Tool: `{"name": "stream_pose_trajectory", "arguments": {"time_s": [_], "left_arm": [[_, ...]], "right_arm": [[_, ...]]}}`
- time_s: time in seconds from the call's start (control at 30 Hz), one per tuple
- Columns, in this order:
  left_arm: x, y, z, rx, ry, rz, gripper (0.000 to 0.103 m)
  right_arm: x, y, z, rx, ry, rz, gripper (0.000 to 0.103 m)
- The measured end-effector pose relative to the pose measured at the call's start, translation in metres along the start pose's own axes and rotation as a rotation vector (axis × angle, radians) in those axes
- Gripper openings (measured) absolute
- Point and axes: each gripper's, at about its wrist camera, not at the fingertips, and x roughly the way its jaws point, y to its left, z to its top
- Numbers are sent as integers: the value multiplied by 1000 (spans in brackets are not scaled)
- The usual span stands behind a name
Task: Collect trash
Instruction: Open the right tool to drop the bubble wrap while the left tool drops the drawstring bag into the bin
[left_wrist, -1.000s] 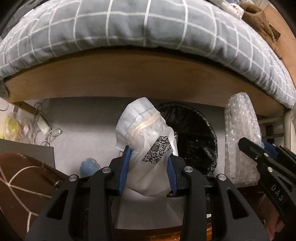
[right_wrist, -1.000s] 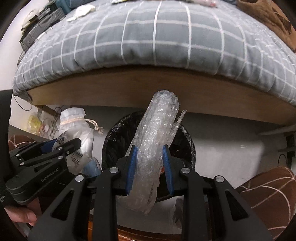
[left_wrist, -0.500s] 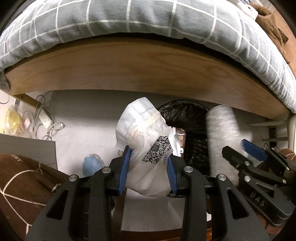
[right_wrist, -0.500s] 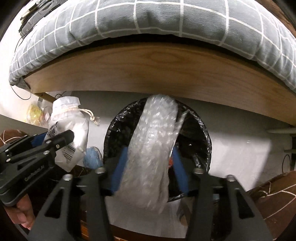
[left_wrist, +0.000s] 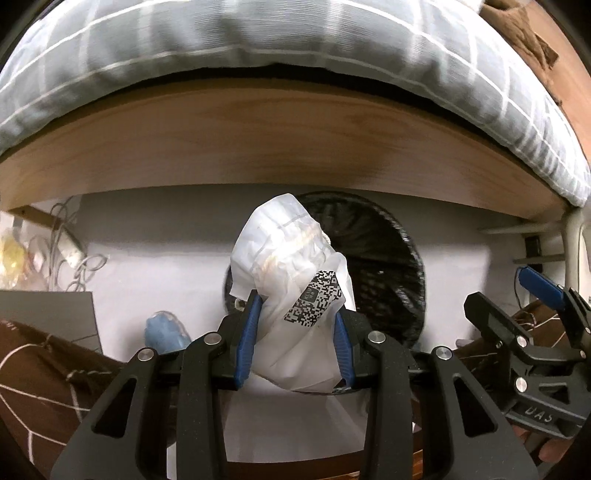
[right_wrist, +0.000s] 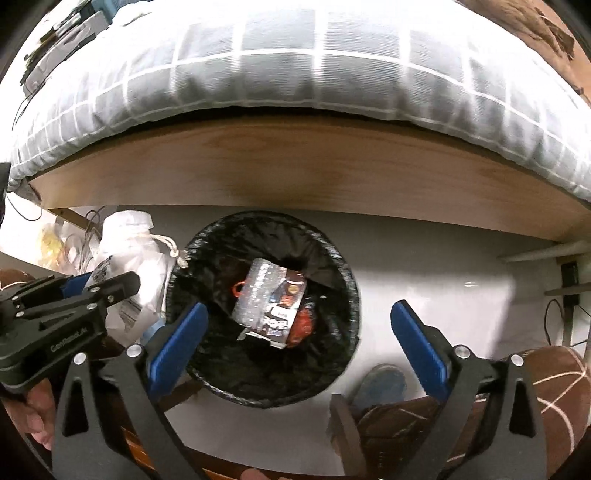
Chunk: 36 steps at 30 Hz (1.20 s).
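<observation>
White pouch (left_wrist: 291, 295) upright in clamped left hand-held gripper (left_wrist: 294, 341); right hand-held gripper (right_wrist: 299, 336) agape above bin (right_wrist: 343, 273).

A: What sort of place is this looking like?

B: A bedroom in a home. A grey quilt with a white grid pattern (right_wrist: 295, 62) is hanging over the edge of a light brown wooden bed frame (right_wrist: 295, 166).

A: Anything else pointing that way?

B: A round bin lined with a black plastic bag (right_wrist: 343, 280) is sitting on the pale floor (right_wrist: 436, 266) beside the bed, with 1 printed wrapper lying inside. White cables and a power strip (left_wrist: 70, 247) are trailing near the bed's corner, and a brown cushion with thin white lines (left_wrist: 40, 369) is lying low at the side.
</observation>
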Motion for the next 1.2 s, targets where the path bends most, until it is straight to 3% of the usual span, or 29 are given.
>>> {"name": "stream_pose_trajectory", "arguments": {"time_s": [0.43,0.6,0.87,1.03,1.2], "left_arm": [[13,-43,3,74,7,-10,37],[12,-48,2,91,-9,9,51],[-3,-41,3,90,-65,31,86],[-23,-25,6,69,-112,59,95],[-47,-12,14,42,-162,71,96]], "right_arm": [[-20,-44,3,68,-52,-29,95],[-25,-48,3,66,-71,-33,95],[-35,-49,6,65,-97,-35,96],[-49,-46,12,49,-138,-43,96],[-62,-42,22,40,-173,-41,96]]}}
